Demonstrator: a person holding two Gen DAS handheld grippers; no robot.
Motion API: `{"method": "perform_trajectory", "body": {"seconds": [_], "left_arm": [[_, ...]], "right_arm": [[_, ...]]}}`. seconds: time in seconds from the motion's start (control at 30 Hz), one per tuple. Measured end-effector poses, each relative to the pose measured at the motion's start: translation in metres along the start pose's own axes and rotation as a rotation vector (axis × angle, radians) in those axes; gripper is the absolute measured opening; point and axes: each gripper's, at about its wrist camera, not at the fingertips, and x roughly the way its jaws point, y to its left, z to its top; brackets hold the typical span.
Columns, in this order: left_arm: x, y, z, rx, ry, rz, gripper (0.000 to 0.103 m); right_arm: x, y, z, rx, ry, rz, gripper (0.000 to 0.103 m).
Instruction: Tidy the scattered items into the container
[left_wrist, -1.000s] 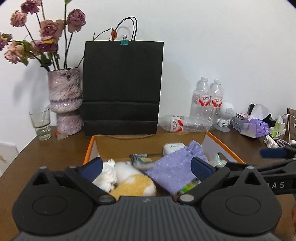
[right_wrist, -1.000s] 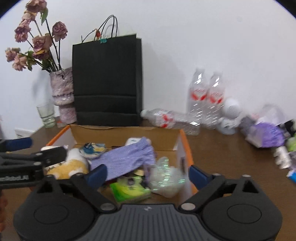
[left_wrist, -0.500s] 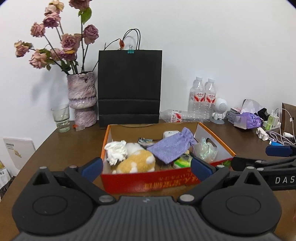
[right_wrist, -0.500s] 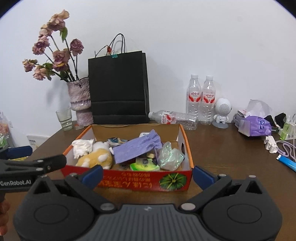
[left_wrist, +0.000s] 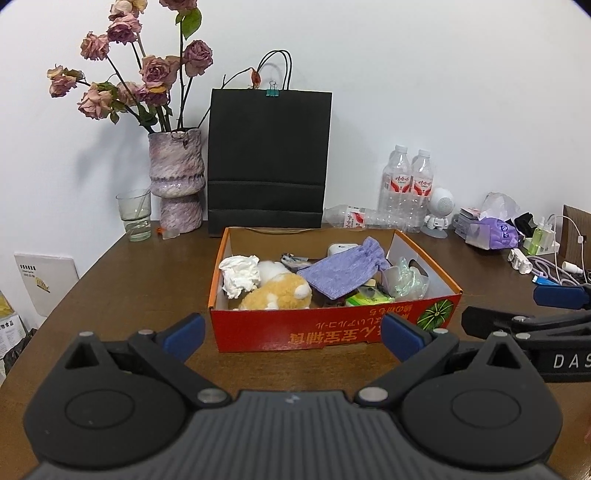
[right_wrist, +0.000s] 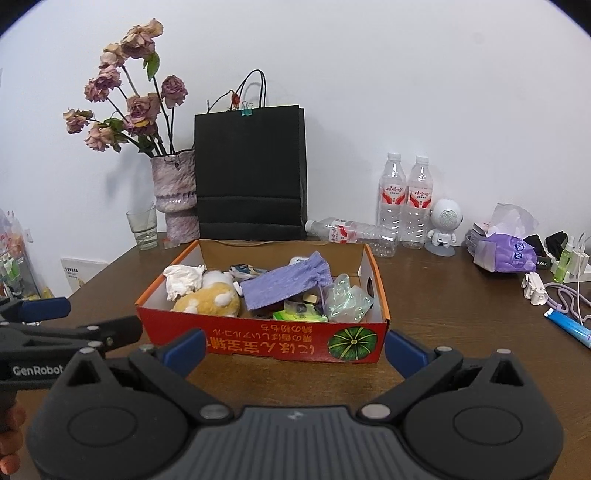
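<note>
Evidently both grippers, left and right, hover before the box on the table, fingers spread and empty. Toy, pouch and tissue lie inside. Advice: check the table for strays before finishing.

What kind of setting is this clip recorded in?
Probably a home or small-office room: a brown wooden table against a white wall, with a vase of dried roses, a black paper bag, water bottles and a tissue pack.
</note>
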Motion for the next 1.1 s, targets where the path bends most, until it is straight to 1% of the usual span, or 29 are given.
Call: {"method": "perform_trajectory", "body": {"seconds": [1.1], "left_arm": [[0.0017, 0.0002, -0.0044, -0.009, 0.017, 0.009, 0.103]], "right_arm": [[-0.0008, 0.0029, -0.0038, -0.005, 0.005, 0.000, 0.103]]}}
